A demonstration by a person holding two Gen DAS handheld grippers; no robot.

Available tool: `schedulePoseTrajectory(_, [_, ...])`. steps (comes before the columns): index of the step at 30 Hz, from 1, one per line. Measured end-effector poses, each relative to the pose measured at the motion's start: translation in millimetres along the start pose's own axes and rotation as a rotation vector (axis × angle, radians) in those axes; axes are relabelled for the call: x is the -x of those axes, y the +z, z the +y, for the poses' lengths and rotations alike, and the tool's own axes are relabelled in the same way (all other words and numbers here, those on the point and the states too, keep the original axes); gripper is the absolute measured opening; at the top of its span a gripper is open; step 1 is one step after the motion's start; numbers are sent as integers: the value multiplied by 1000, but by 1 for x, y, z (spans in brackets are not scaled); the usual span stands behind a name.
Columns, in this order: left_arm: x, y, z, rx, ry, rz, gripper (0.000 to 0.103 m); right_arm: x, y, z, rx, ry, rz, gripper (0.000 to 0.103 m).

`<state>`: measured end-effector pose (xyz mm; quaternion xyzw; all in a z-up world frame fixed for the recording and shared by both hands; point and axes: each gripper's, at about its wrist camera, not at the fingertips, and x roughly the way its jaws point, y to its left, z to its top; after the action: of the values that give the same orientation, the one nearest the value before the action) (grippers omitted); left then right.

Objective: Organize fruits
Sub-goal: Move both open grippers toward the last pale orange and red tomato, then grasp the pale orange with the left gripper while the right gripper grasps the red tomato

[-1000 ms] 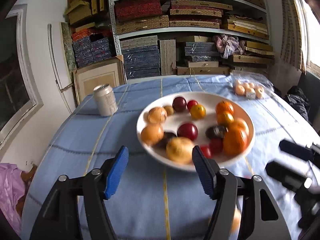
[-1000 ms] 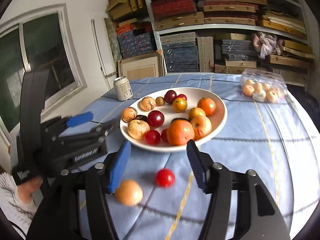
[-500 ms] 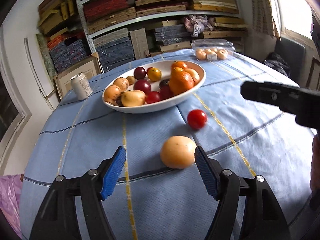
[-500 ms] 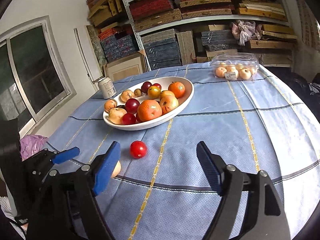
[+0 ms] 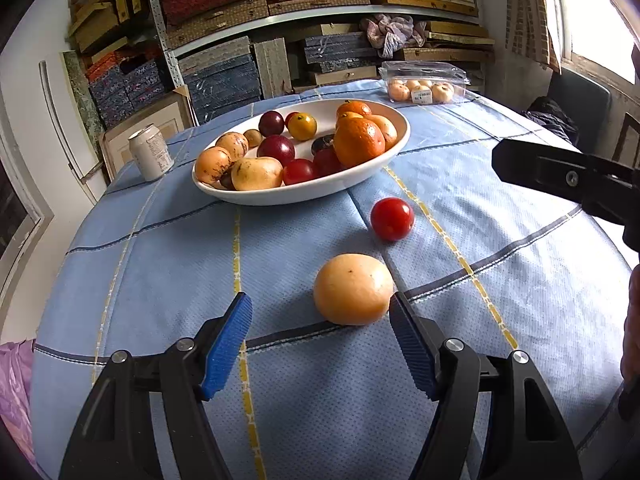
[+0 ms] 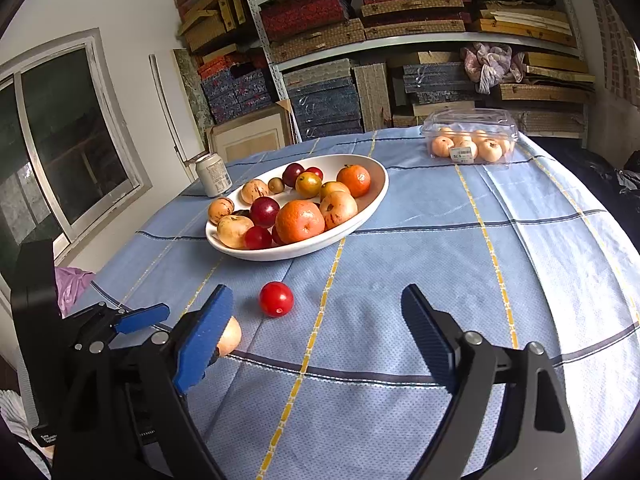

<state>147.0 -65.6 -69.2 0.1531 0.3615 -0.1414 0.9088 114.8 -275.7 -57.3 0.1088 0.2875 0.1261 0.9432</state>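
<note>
Left gripper (image 5: pixel 320 330): jaws apart, pale orange fruit (image 5: pixel 353 289) just ahead by its right pad, unheld. Right gripper (image 6: pixel 316 322): jaws wide, just been opening, empty; red tomato (image 6: pixel 276 299) beyond, near white bowl (image 6: pixel 376 196).

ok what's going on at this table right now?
A person is sorting fruit with two handheld grippers. The left gripper is open around a pale orange round fruit lying on the blue checked tablecloth; the right-hand pad looks at or very near the fruit, the other is clear. The right gripper has just been opening, with nothing between its pads. A small red tomato lies loose in front of the white oval bowl of mixed fruit.
</note>
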Motion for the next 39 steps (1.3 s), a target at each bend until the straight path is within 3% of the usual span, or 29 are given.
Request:
schedulePoseTrajectory(11, [-7,-2,-3,-18,-55,41,72,-2,-2,-2,-2,-8,6,86])
schedulePoseTrajectory(16, [-11,-5,4,18,-119,73,72,-2,-2,-3,-7,-14,8,86])
schedulePoseTrajectory(24, [-25,6,12,84,-155,96,70,-3,-3,-1,0,-4,21,87])
schedulePoseTrajectory(27, [-25,11,12,90,-139,71,67,-3,-3,-1,-4,-4,20,87])
schedulePoseTrajectory(31, [-30,12,11,89,-176,88,47,-5,-4,0,-2,-7,31,87])
schedulePoseTrajectory(37, [-25,9,18,115,-184,73,46,-8,-5,1,0,-3,42,87])
schedulePoseTrajectory(39, [-14,9,26,112,-128,31,46,-10,-5,2,8,-2,56,87])
